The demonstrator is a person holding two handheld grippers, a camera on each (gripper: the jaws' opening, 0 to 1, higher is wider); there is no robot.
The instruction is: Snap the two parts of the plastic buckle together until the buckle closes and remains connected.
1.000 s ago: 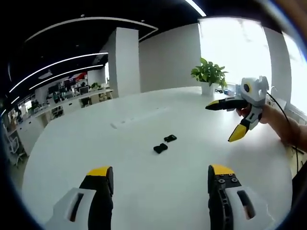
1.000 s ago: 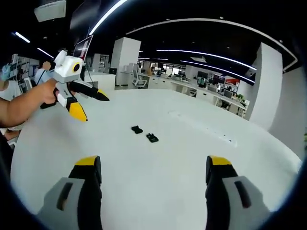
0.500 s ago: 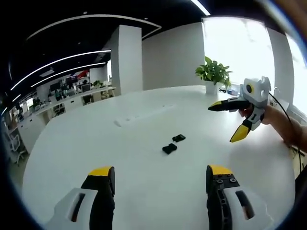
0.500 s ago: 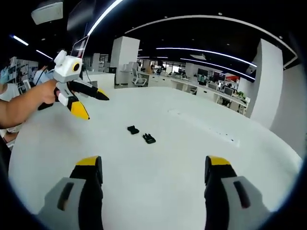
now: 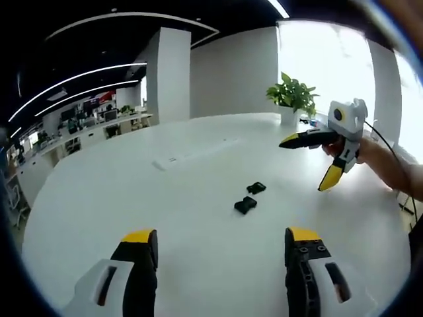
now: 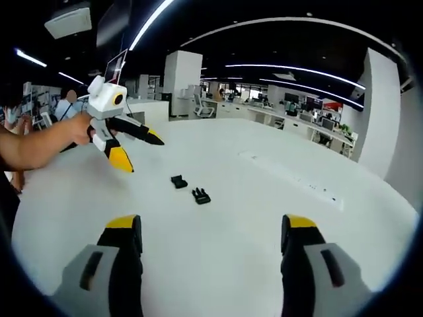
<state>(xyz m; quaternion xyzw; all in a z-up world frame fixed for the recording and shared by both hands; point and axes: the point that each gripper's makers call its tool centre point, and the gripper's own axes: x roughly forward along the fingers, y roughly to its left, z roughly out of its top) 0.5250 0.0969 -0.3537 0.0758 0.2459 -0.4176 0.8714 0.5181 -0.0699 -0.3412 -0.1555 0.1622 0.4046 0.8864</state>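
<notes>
Looking along the left gripper (image 5: 215, 247) in the left gripper view, its yellow-tipped jaws stand wide apart, released, over the white bench (image 5: 99, 198). Ahead lie the two black buckle parts — the nearer buckle part (image 5: 245, 205) and the farther buckle part (image 5: 256, 188) — just beside each other but apart, not joined. At the right a hand (image 5: 360, 150) holds the right gripper (image 5: 310, 162) in the air, spread and holding nothing. A potted plant (image 5: 291, 99) stands at the bench's far edge.

From the right gripper view, the right gripper (image 6: 211, 234) rises with jaws parted. Both buckle parts (image 6: 200, 195) (image 6: 178, 181) lie mid-bench, separate. The left gripper (image 6: 142, 153) hangs at the left — also released.
</notes>
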